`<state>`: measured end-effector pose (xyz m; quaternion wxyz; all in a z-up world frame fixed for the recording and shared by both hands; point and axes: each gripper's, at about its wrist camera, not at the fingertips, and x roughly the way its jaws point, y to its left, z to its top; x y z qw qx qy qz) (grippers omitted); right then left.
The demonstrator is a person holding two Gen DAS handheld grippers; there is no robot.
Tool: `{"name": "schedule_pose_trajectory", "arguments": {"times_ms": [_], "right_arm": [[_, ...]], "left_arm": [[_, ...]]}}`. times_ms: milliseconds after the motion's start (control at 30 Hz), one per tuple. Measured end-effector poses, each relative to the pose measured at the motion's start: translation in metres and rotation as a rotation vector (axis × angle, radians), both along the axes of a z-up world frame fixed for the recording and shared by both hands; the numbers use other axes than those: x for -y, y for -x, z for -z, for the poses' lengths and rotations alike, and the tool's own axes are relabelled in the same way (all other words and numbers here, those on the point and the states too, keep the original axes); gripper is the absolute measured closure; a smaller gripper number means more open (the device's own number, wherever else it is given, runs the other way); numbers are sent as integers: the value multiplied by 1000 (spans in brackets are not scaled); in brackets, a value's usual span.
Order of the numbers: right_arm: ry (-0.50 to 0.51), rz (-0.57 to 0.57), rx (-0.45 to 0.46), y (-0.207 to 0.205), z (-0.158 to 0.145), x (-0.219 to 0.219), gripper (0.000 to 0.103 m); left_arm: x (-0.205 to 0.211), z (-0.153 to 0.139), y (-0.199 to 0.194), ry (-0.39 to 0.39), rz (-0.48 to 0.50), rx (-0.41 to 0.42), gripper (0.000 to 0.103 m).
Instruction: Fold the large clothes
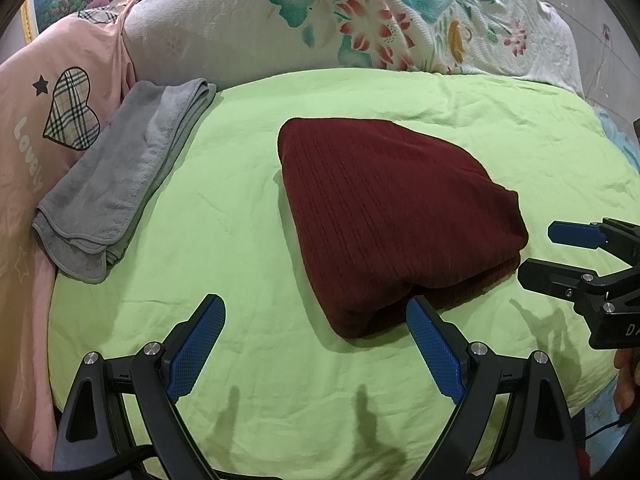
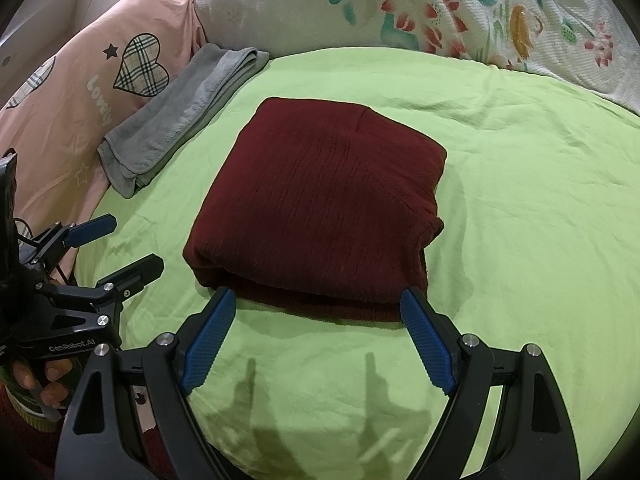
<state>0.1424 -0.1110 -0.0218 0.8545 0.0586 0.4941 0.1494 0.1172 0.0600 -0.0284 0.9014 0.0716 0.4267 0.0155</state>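
A: Nearest us, both tongs hang spread wide and empty over the green sheet. The right tongs sit just short of the sweater's near edge, level and pointing straight at it.

B: And the left tongs?

A: Low beside the sweater's near-left corner, angled in from the side.

B: The sweater looks folded already, a maroon block mid-bed.

A: I'd judge so. To finish well, press the loose near layers flat and square the right edge, without dragging the sheet.

B: Beyond it?

A: A grey towel, folded, well left; then a pink quilt and the floral pillow.
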Motion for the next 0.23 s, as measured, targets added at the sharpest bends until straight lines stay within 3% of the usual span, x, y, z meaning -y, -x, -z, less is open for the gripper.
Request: {"name": "schedule_pose_trajectory", "arguments": {"times_ms": [233], "right_arm": [[-3, 4, 1, -5, 1, 3, 18]], "left_arm": [[2, -1, -7, 0, -1, -2, 10]]}}
